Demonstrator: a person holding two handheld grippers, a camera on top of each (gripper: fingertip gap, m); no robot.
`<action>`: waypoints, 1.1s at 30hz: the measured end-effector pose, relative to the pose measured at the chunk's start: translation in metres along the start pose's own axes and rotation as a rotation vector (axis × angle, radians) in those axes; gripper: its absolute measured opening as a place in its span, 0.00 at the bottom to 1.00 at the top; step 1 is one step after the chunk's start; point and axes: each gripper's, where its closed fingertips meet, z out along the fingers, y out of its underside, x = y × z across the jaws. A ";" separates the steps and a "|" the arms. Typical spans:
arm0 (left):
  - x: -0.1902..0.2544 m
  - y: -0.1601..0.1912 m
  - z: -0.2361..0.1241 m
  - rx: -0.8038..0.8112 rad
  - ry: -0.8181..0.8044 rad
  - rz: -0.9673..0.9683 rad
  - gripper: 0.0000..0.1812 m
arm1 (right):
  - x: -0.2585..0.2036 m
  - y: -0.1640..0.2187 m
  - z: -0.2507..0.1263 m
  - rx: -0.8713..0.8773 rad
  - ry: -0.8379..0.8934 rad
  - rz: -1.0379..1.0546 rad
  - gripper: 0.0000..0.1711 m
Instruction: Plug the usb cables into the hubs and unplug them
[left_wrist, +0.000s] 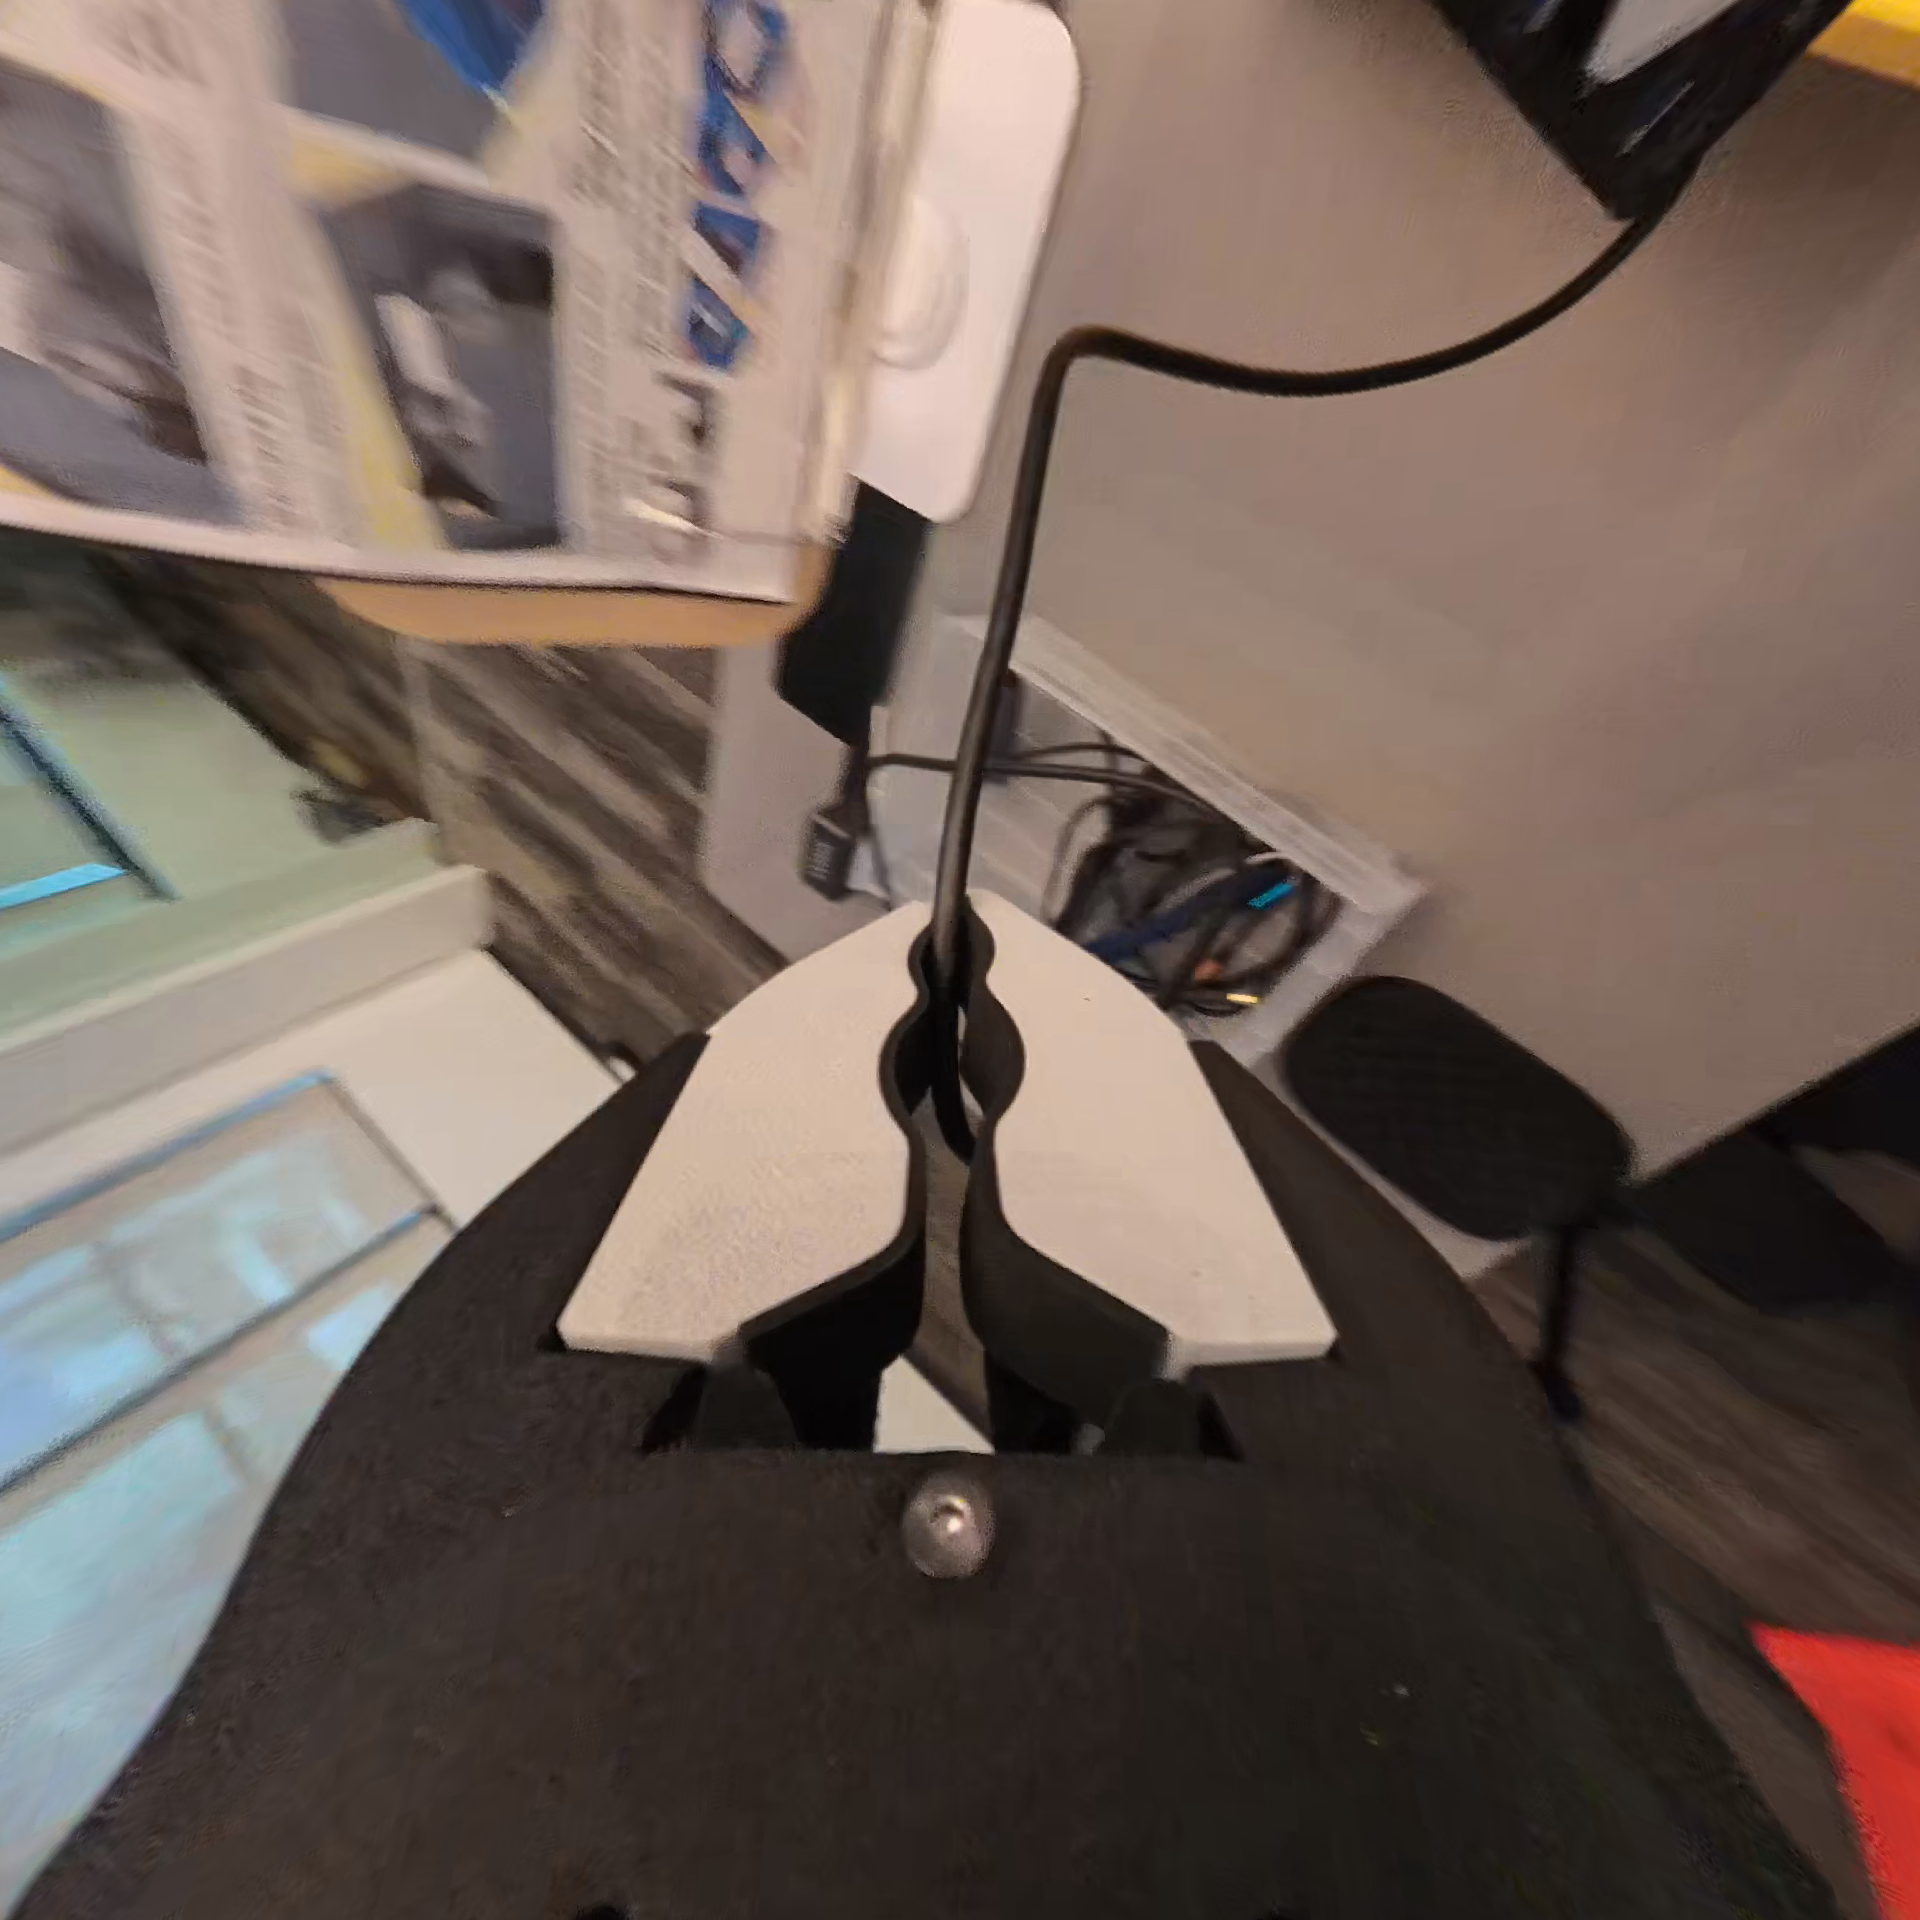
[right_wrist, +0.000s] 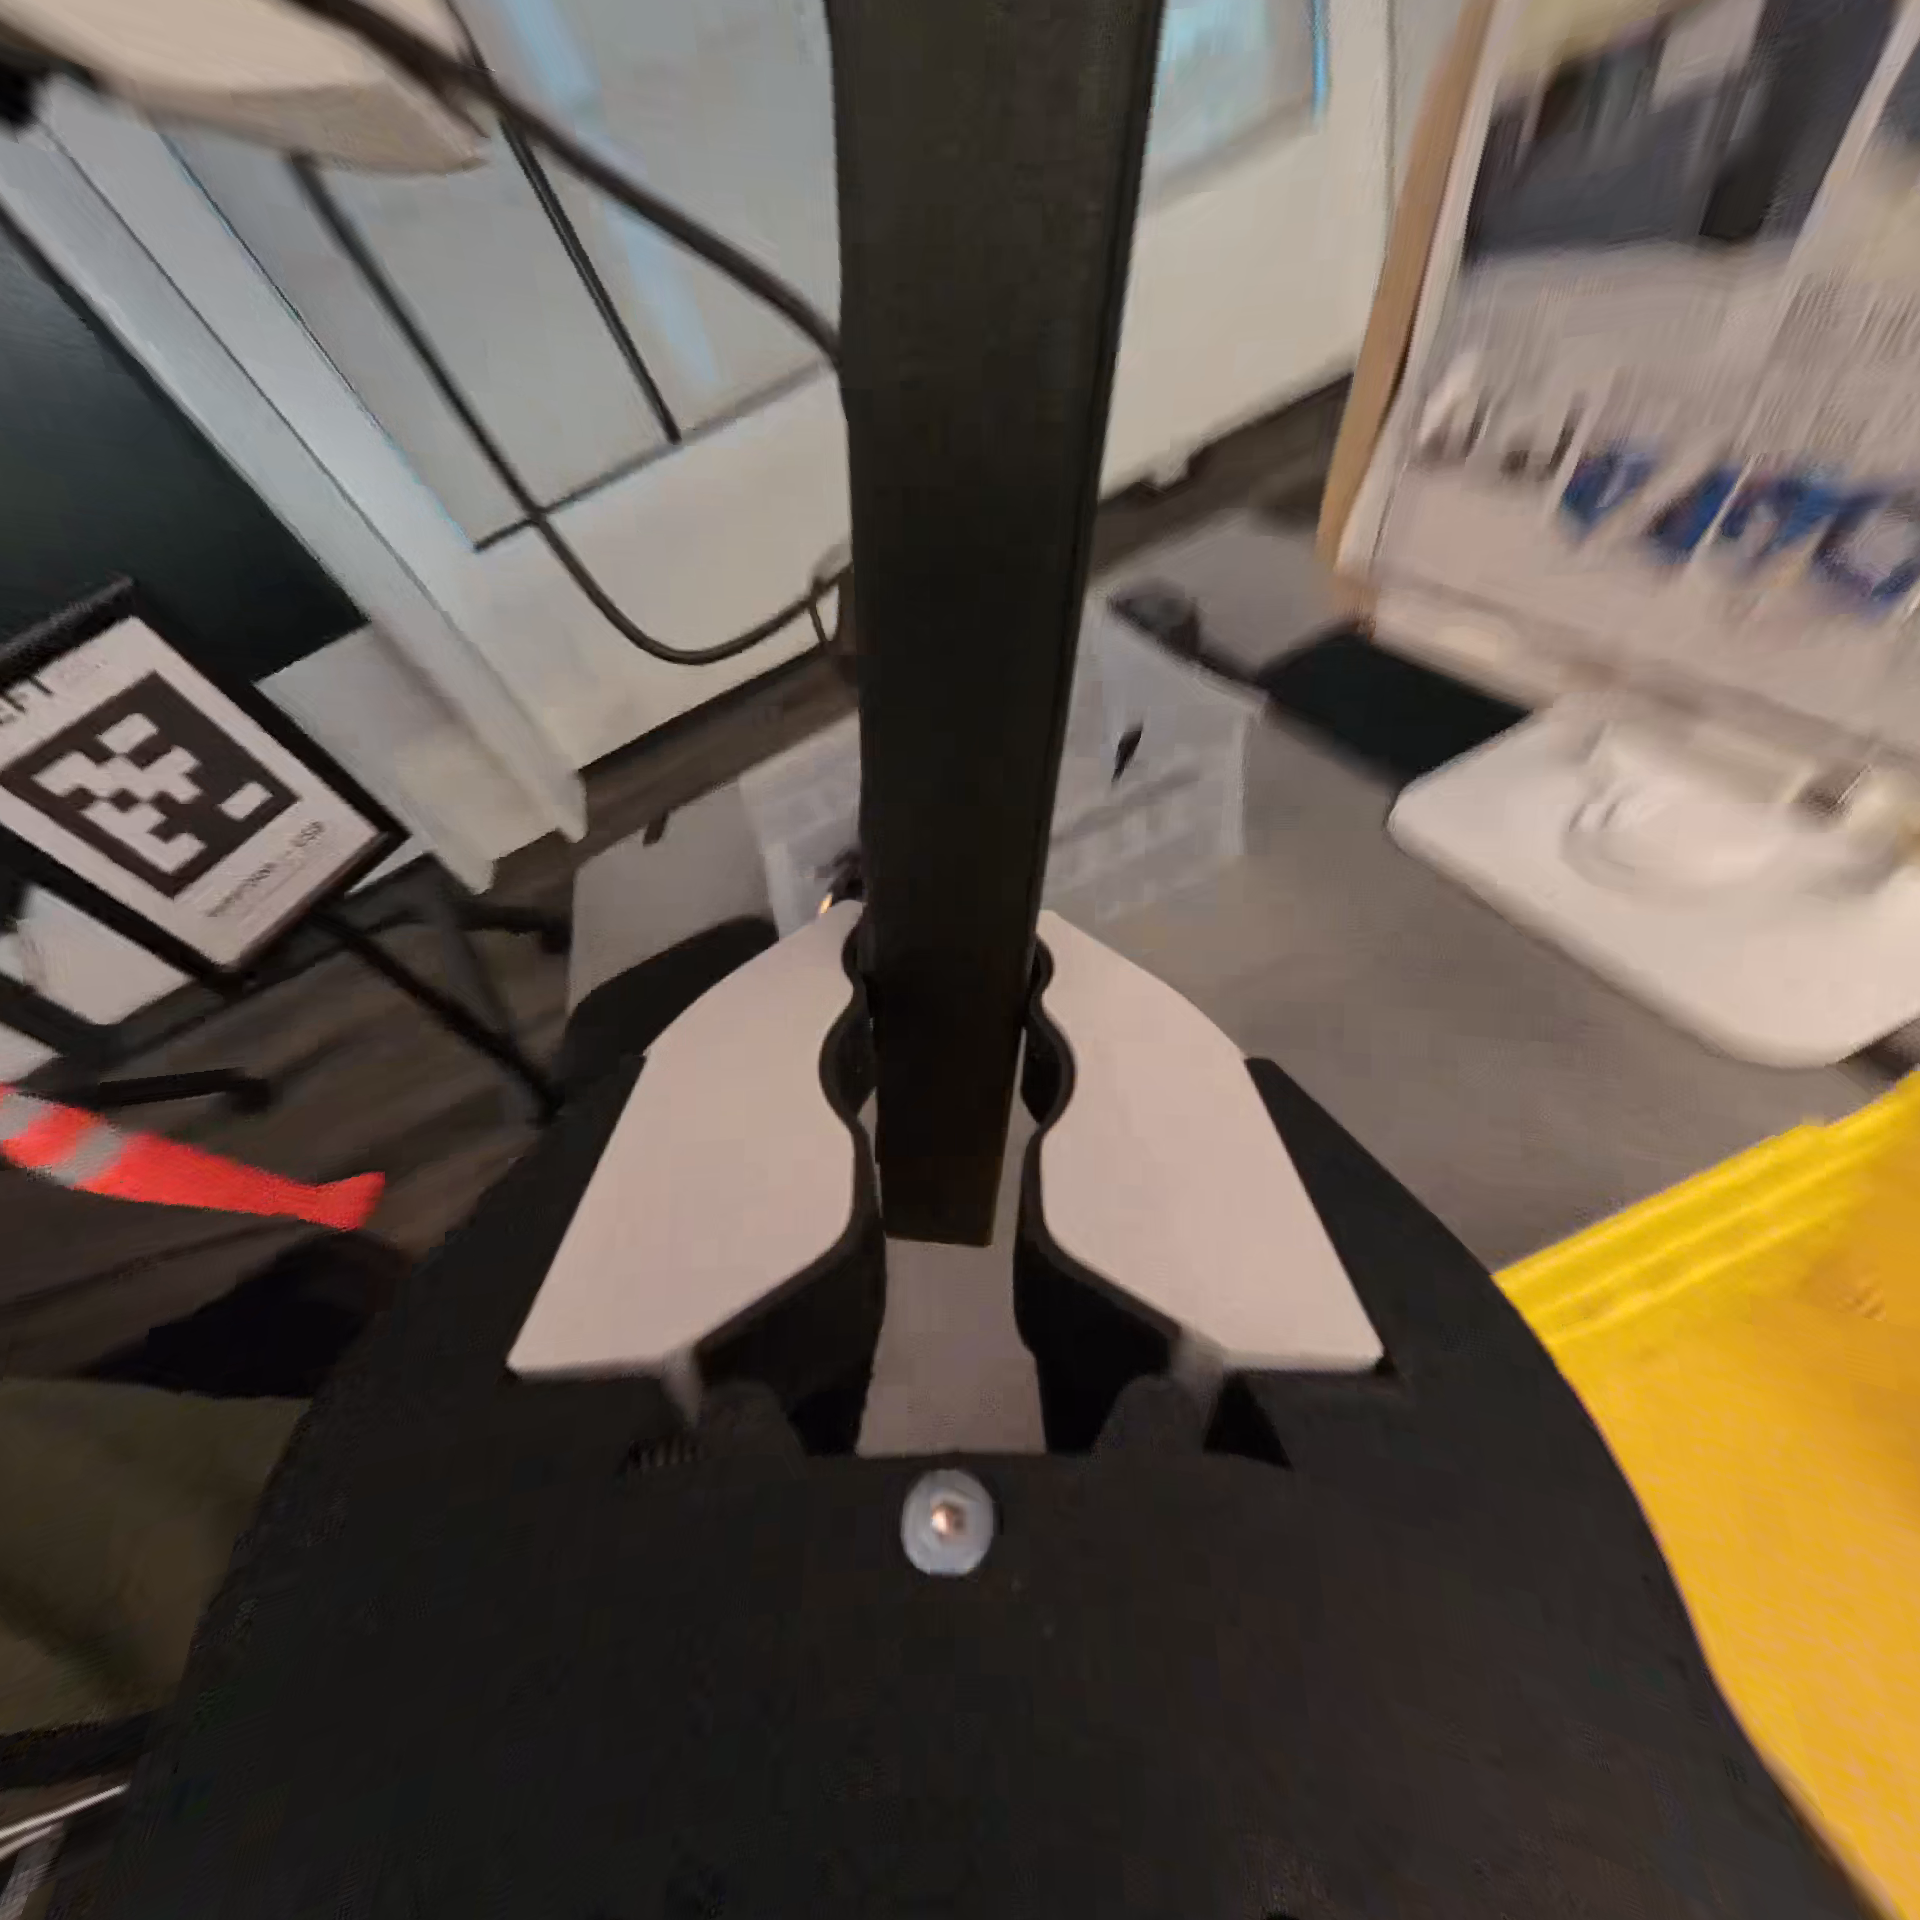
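Cable (left_wrist: 1023, 540) is sitting pinched between the pressed-together jaws of the left gripper (left_wrist: 948, 961), one thin black cord running straight ahead from the tips, then bending off to the upper right toward a dark object at the frame corner, which is too blurred to identify. Its plug is not showing, so which end is being held cannot be told. The right gripper (right_wrist: 948, 966) is clamping one long black bar, judged to be the hub (right_wrist: 987, 499), whose long axis is lying in line with the jaws and extending forward out of the top of the right wrist view; its near end is resting deep between the fingers. Neither gripper is appearing in the other's view, so which hand is nearer cannot be told. Counted: one held cable, one held hub, and a tangle of spare cables (left_wrist: 1195, 914) lying in a white tray (left_wrist: 1340, 847) beyond the left gripper
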 end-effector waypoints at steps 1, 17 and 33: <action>0.013 0.006 0.018 -0.030 0.054 -0.028 0.00 | 0.008 0.015 0.012 -0.078 -0.005 0.074 0.14; 0.093 0.058 0.127 -0.235 0.230 -0.003 0.00 | 0.036 0.186 0.094 -0.867 0.120 0.262 0.16; 0.107 0.055 0.146 -0.238 0.230 0.030 0.00 | 0.063 0.183 0.079 -0.905 0.301 0.170 0.20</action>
